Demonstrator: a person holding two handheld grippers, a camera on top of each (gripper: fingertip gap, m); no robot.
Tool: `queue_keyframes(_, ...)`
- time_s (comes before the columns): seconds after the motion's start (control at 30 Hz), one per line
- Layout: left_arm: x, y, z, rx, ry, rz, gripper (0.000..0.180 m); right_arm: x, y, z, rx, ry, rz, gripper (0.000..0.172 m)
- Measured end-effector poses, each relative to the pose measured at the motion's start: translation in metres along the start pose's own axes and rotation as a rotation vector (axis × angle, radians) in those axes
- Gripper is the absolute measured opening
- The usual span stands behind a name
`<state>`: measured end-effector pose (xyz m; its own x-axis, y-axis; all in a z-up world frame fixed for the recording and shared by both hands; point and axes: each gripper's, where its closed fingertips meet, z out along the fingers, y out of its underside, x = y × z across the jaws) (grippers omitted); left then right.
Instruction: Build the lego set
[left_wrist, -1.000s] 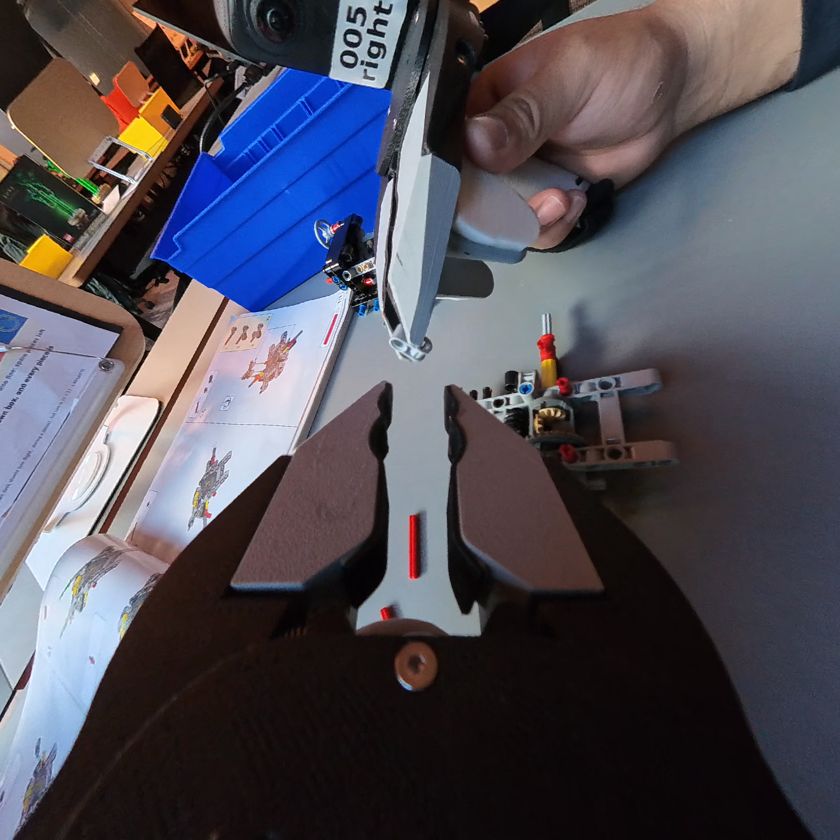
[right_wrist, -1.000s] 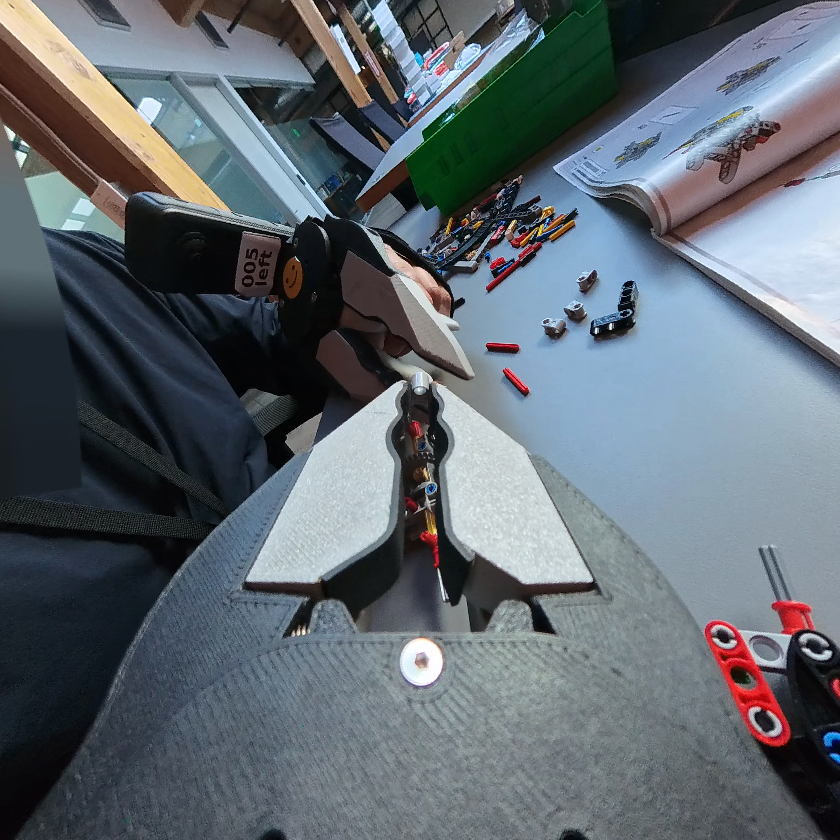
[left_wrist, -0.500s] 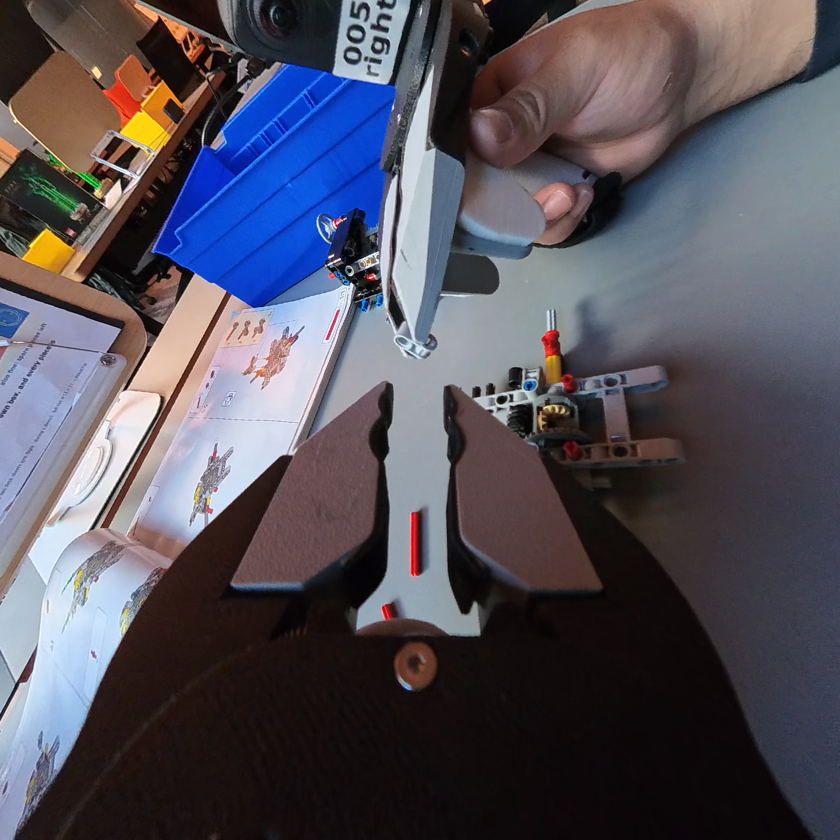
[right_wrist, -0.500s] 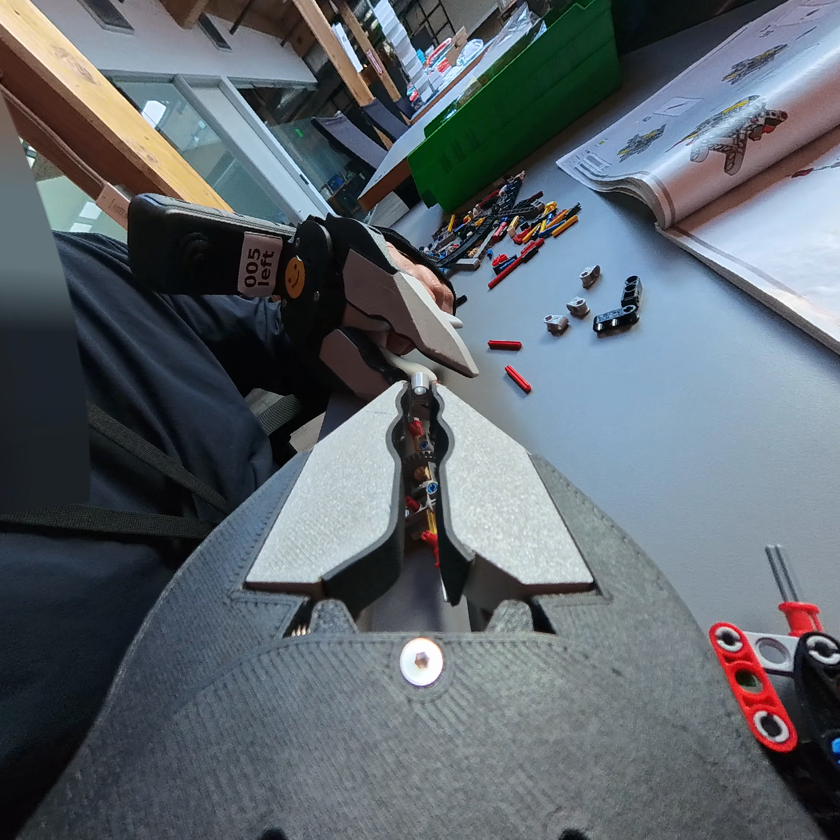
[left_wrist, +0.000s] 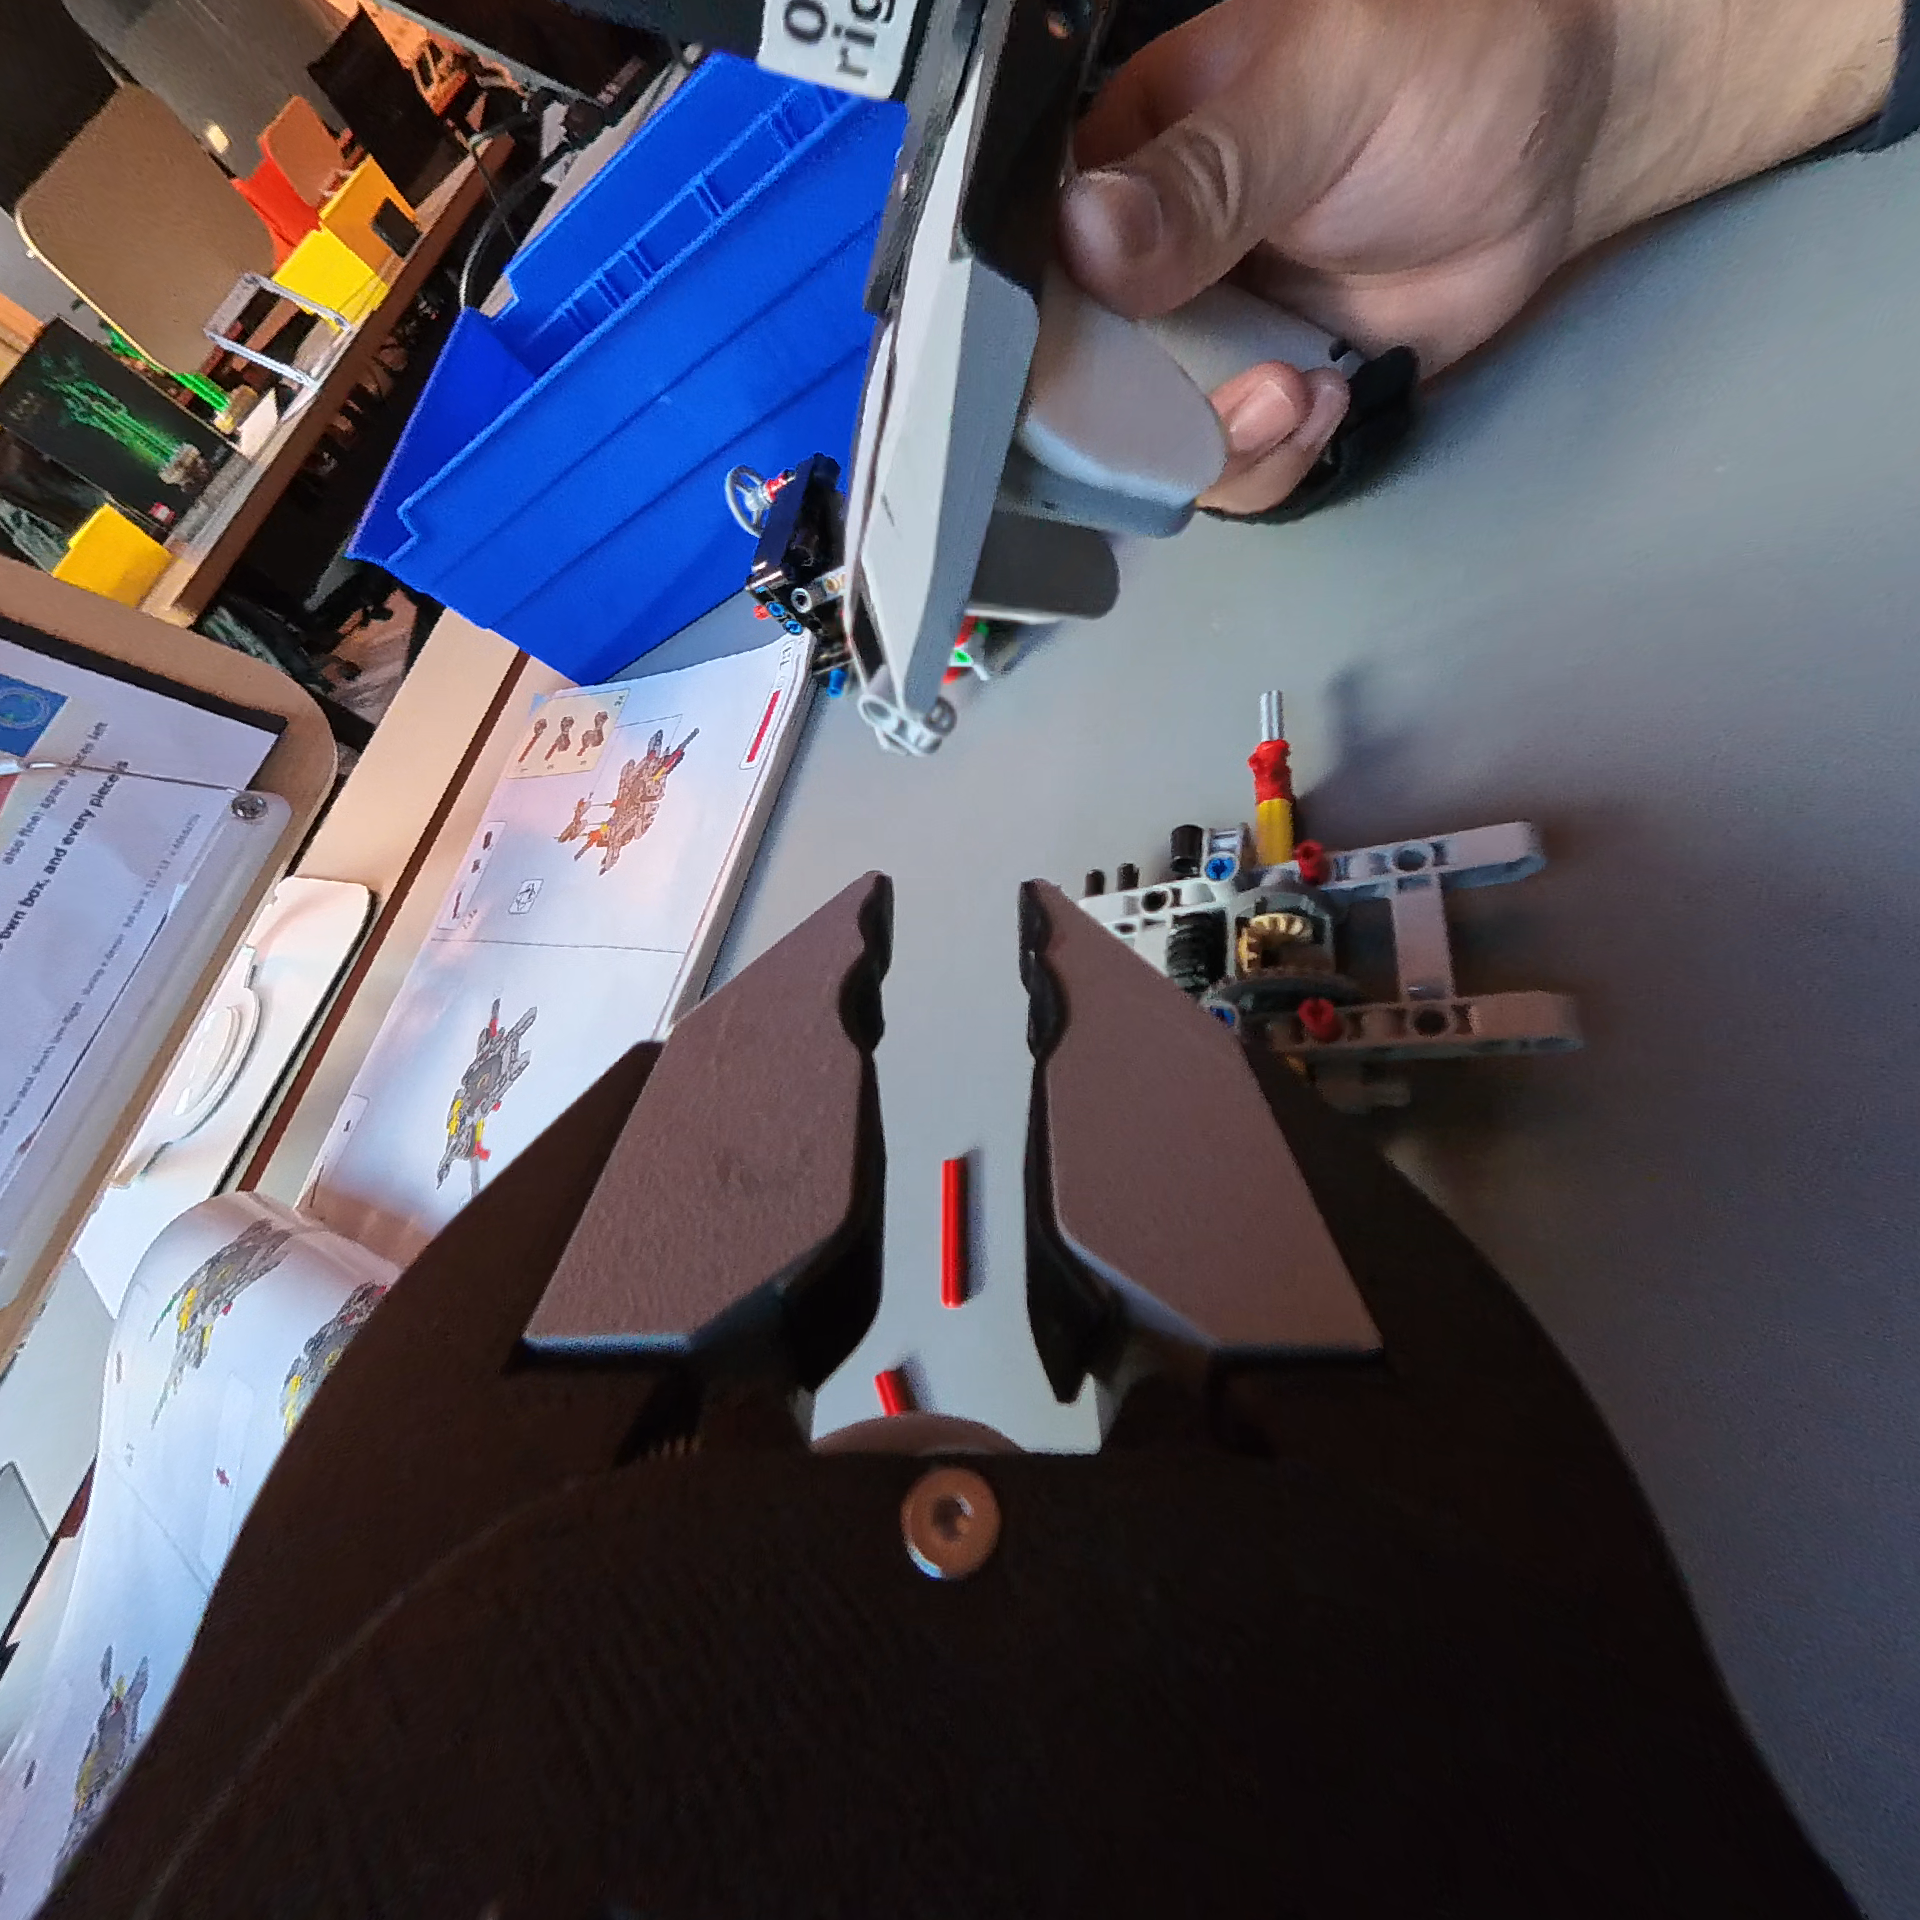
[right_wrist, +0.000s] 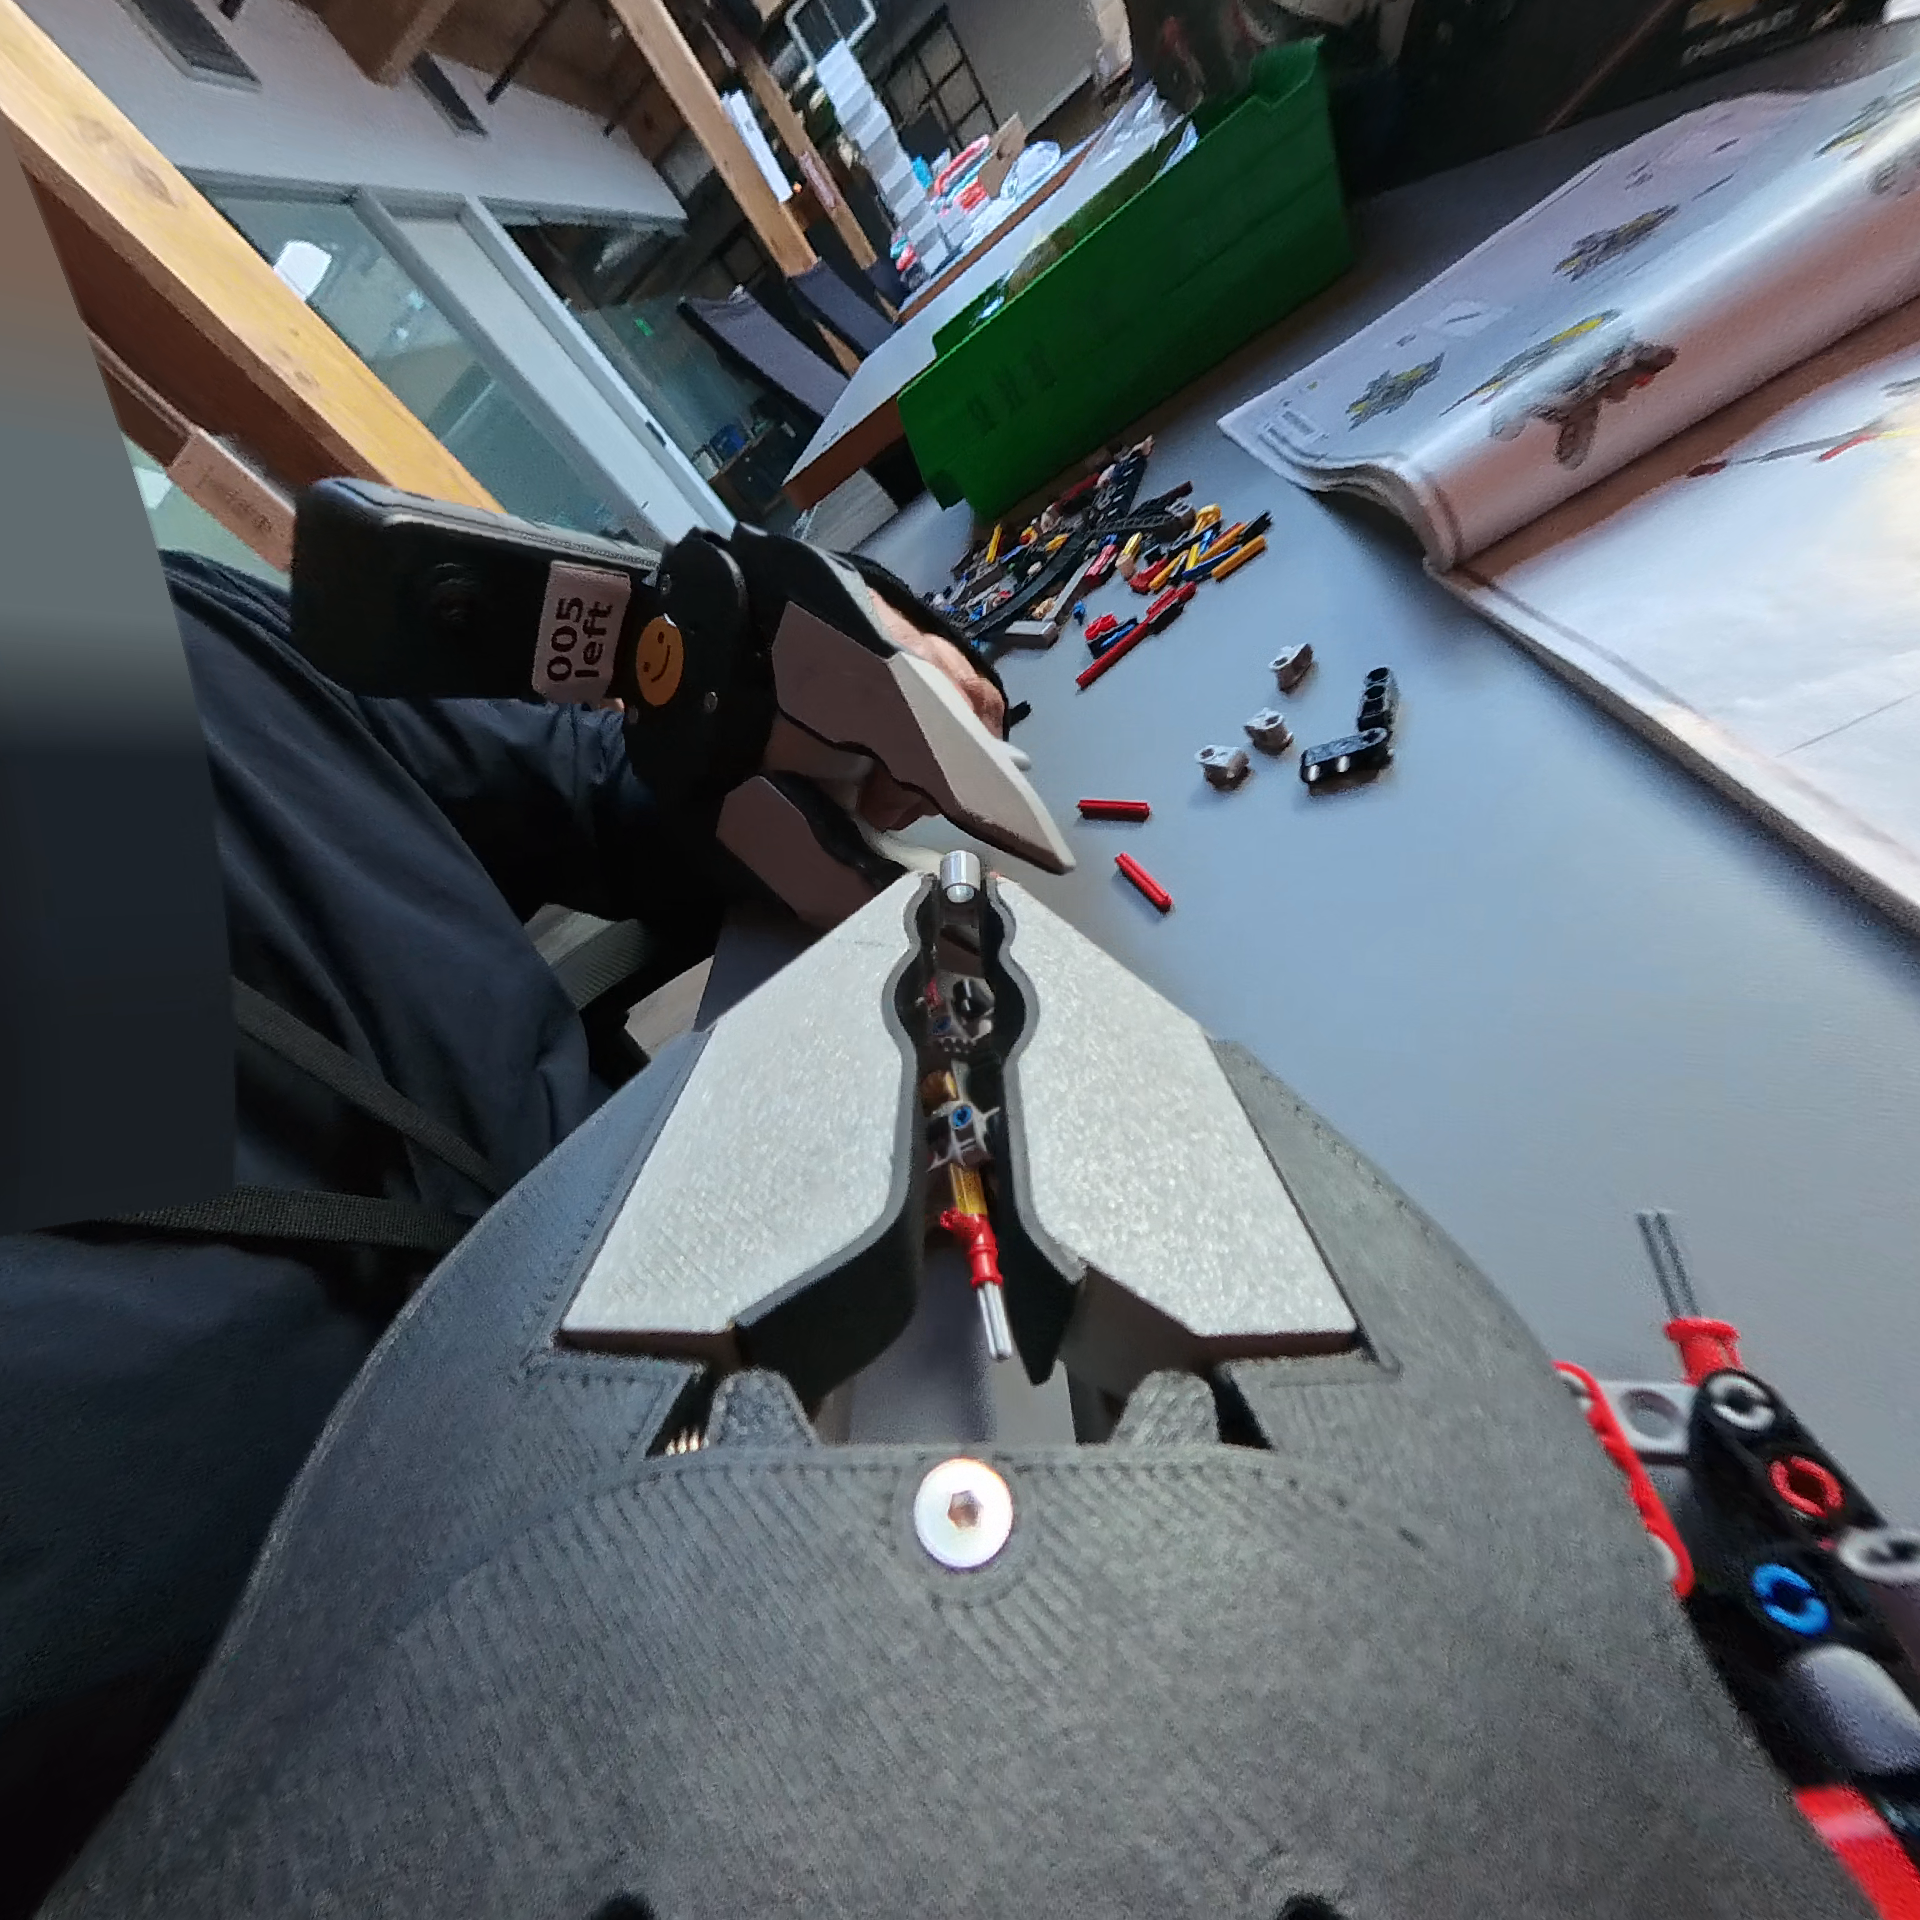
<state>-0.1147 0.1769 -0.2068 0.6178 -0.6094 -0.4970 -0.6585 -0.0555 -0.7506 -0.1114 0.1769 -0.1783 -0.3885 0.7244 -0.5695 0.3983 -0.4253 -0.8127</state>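
Observation:
My left gripper (left_wrist: 956, 894) is open and empty just above the grey table (left_wrist: 1610, 675). A red axle (left_wrist: 953, 1231) lies on the table and shows through the gap between its fingers. A grey gear assembly (left_wrist: 1351, 935) with a yellow and red axle sits just right of its right fingertip. My right gripper (right_wrist: 958, 894) is shut on a small light grey connector piece (right_wrist: 958, 873) at its tips. In the left wrist view the right gripper (left_wrist: 904, 686), held by a hand, keeps that piece (left_wrist: 904, 719) above the table, ahead of the left fingertips. The left gripper's upper finger (right_wrist: 914, 727) shows just beyond the piece.
An open instruction booklet (left_wrist: 582, 935) lies to the left, with a blue bin (left_wrist: 644, 364) behind it. A black assembly (left_wrist: 800, 561) stands near the booklet's corner. In the right wrist view there are a green bin (right_wrist: 1122, 291), a pile of loose pieces (right_wrist: 1112, 571), two red axles (right_wrist: 1114, 808), grey connectors (right_wrist: 1268, 727) and a black angled piece (right_wrist: 1351, 738). Only a small space, under 4 cm, lies between the two pairs of fingers.
The right gripper, still shut on the grey piece, has drifted a little farther from my left fingertips. The left jaws stay open with nothing between them.

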Motion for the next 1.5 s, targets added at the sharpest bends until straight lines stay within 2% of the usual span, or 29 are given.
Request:
queue_keyframes(0.17, 0.006, -0.005, 0.0, 0.015, 0.008, 0.034, 0.022, -0.002, 0.01, 0.008, -0.051, -0.01, 0.0, 0.004)
queue_keyframes(1.0, 0.01, -0.018, -0.004, 0.067, 0.003, 0.073, 0.021, -0.007, 0.017, 0.013, -0.089, -0.077, 0.073, 0.004)
queue_keyframes(1.5, 0.015, -0.028, -0.009, 0.13, -0.028, 0.197, 0.014, -0.017, 0.02, 0.013, -0.099, -0.22, 0.248, 0.004)
